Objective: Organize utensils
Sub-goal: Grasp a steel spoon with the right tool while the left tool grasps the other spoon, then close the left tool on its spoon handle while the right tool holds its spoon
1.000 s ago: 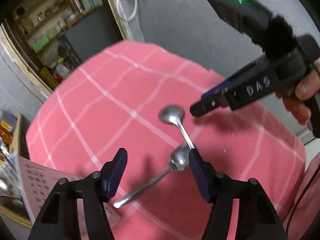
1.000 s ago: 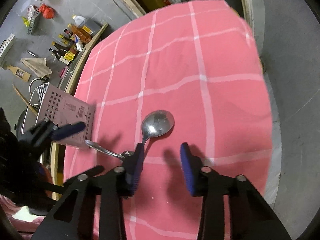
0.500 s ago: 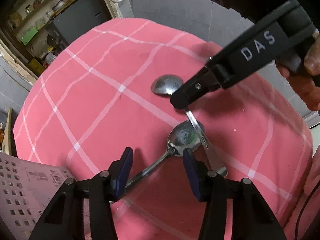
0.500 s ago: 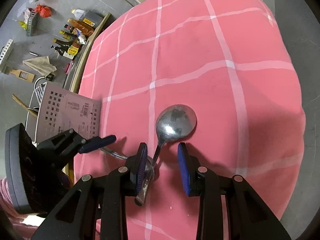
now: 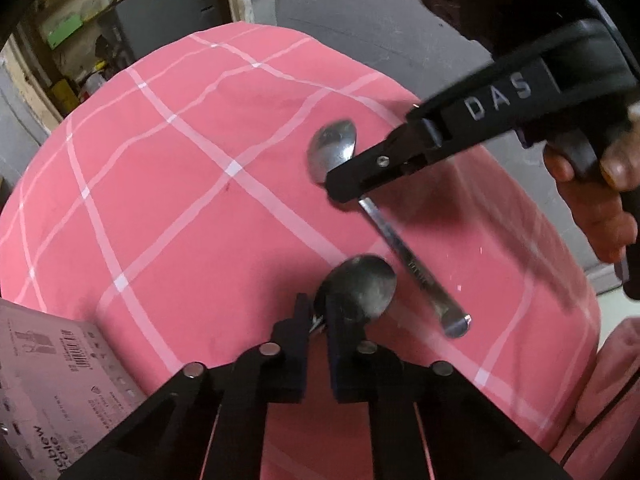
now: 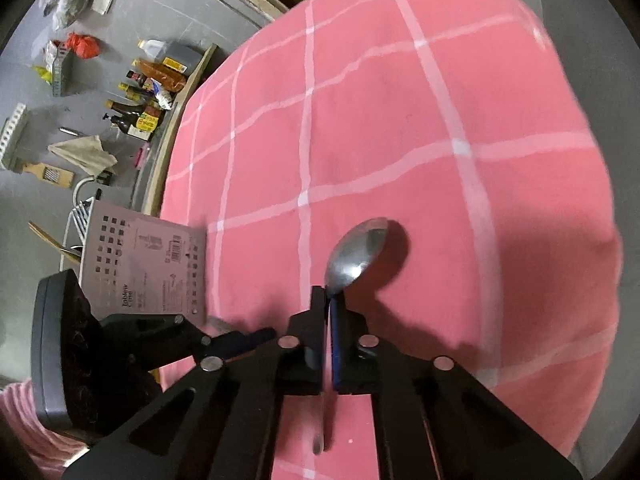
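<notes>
Each of the 2 tongs is clamped on a spoon above the pink checked cloth [image 5: 168, 208]. In the left wrist view the left gripper [image 5: 317, 322] has its jaws drawn narrow on the neck of the near spoon [image 5: 360, 284], whose bowl sits just ahead of the right fingertip; the handle runs back between the jaws and is hidden there. This view alone shows the right gripper [image 5: 340, 190] from the side, reaching in from the right with the letters DAS on its arm and the person's hand [image 5: 592, 200] on its grip. Its tip covers the neck of the far spoon [image 5: 332, 146], so the bowl shows beyond the tip and the flat handle runs back toward the left gripper, its end close beside the near spoon's bowl; whether the 2 spoons touch cannot be told. The right wrist view shows the same far spoon [image 6: 358, 254] from behind: the right gripper [image 6: 328, 308] is pinched nearly flat on the neck, the bowl rising ahead of the fingertips and a blurred strip of handle below the jaws. Only here do the perforated grey card box [image 6: 148, 268] left of the tongs and the bottles [image 6: 148, 92] on the floor beyond it appear plainly; the left wrist view cuts that box off at its lower left. The left gripper [image 6: 256, 338] appears here only as a dark, blurred tip at the lower left, and the near spoon cannot be made out.
</notes>
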A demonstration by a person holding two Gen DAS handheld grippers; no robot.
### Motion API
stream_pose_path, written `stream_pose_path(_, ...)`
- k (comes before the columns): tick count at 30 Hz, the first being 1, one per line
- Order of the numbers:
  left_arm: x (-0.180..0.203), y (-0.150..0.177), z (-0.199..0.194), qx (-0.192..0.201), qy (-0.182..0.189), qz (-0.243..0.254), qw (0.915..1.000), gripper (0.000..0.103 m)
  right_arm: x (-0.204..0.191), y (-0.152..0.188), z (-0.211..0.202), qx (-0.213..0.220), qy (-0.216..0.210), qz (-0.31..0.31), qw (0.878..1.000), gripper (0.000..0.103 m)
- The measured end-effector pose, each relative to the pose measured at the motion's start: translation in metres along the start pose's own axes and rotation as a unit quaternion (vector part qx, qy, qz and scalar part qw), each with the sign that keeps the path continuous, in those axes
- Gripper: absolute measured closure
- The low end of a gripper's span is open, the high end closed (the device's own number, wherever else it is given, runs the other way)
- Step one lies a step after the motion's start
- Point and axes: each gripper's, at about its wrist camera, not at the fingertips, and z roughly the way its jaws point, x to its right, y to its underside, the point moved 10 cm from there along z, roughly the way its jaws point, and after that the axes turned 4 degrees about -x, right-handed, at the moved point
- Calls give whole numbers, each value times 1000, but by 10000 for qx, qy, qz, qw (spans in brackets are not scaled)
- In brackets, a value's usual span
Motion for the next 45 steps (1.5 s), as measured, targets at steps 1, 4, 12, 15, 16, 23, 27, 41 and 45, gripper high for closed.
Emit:
stream_pose_path(1, -1, -1, 0, -4, -2, -67, 10000, 100, 2, -3, -3, 28, 14, 8, 10000, 101)
stream_pose_path(4, -6, -5, 1, -22, 116, -384, 9992, 101, 9, -9, -12, 85, 119, 10, 9999, 101)
stream_pose_path(12, -17, -6, 1, -96, 524, -1012, 9934, 102, 21, -7, -20, 98, 76, 117, 9999, 101)
stream_pose_path(15, -15, -1, -1, -137, 639, -983, 9930, 102, 24, 2, -18, 64, 54, 88, 9999, 101)
stream_pose_path(16, -13, 2, -2, -166, 670, -989, 9927, 102, 25, 4, -18, 55, 50, 79, 9999, 101)
stream_pose_path(23, -12, 11, -15, -154, 769, -757, 9940, 101, 25, 11, -21, 43, 40, 24, 10000, 101)
stream_pose_path(27, -9, 18, -16, -231, 794, -463, 9955, 86, 27, 15, -24, 21, 52, 6, 10000, 101)
stream_pose_path(41, -9, 15, -9, -132, -17, 399, 9991, 65, 31, 20, -28, 32, 84, -10, 10000, 101)
stream_pose_path(45, -14, -3, -3, -79, -34, -51, 10000, 92, 32, 20, -27, 32, 101, -32, 9999, 101)
